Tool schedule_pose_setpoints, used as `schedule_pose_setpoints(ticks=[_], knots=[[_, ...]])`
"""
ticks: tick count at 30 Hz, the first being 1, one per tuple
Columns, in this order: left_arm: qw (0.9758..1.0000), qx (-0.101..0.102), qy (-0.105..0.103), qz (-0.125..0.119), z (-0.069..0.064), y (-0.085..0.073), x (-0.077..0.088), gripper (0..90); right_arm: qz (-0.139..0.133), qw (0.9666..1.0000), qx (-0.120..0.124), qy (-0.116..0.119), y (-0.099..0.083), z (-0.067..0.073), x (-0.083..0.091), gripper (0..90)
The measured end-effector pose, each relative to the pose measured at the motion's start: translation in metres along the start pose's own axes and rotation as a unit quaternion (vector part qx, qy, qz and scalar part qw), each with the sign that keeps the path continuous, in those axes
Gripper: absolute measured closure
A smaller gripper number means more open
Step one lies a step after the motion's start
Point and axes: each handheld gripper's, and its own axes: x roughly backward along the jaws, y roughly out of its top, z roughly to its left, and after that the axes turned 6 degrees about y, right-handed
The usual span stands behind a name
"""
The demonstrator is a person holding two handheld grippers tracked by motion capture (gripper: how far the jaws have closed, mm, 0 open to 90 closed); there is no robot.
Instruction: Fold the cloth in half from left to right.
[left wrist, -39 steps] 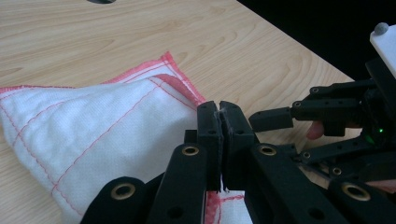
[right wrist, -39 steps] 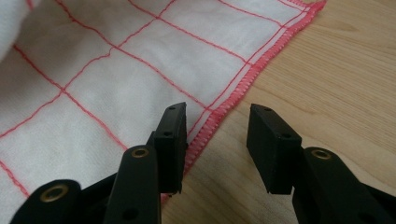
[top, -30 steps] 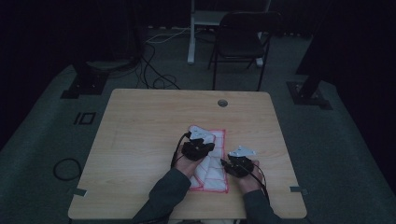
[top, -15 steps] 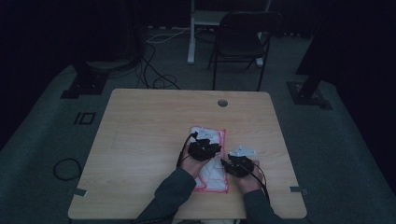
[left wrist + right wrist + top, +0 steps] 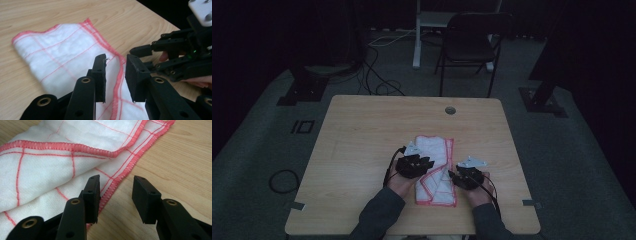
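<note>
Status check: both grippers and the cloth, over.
Left gripper just opening, nothing pinched. Right gripper open at the cloth's red hem. Cloth folded, flat on the table. Nothing in the way.

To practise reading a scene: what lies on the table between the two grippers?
In the high view, the folded white cloth with red edging lies between the left gripper and right gripper, on the wooden table.
</note>
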Motion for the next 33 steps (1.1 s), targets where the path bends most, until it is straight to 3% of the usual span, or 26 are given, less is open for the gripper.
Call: schedule_pose_setpoints(ticks=[5, 16, 23, 25, 29, 33], knots=[[0.9999, 0.008, -0.001, 0.007, 0.004, -0.010, 0.000, 69.9, 0.000, 1.0000, 0.000, 0.001, 0.000, 0.000, 0.000, 58.0], [0.9995, 0.008, -0.011, 0.029, -0.003, -0.032, -0.004, 62.9, 0.000, 1.0000, 0.001, 0.001, 0.000, -0.001, 0.000, 57.9], [0.9987, 0.023, -0.015, 0.042, -0.002, -0.041, -0.006, 61.2, 0.000, 1.0000, 0.001, 0.001, 0.000, -0.001, 0.000, 57.8], [0.9984, 0.022, -0.022, 0.046, -0.003, -0.042, -0.007, 66.0, 0.000, 1.0000, 0.001, 0.001, 0.000, -0.001, 0.000, 57.8], [0.9987, 0.011, -0.031, 0.038, -0.010, -0.039, -0.005, 85.2, 0.000, 1.0000, 0.001, 0.001, 0.000, -0.001, 0.000, 57.5], [0.9986, 0.004, -0.043, 0.030, -0.017, -0.032, -0.003, 88.3, 0.000, 1.0000, 0.001, 0.001, 0.000, -0.001, 0.000, 57.4]])
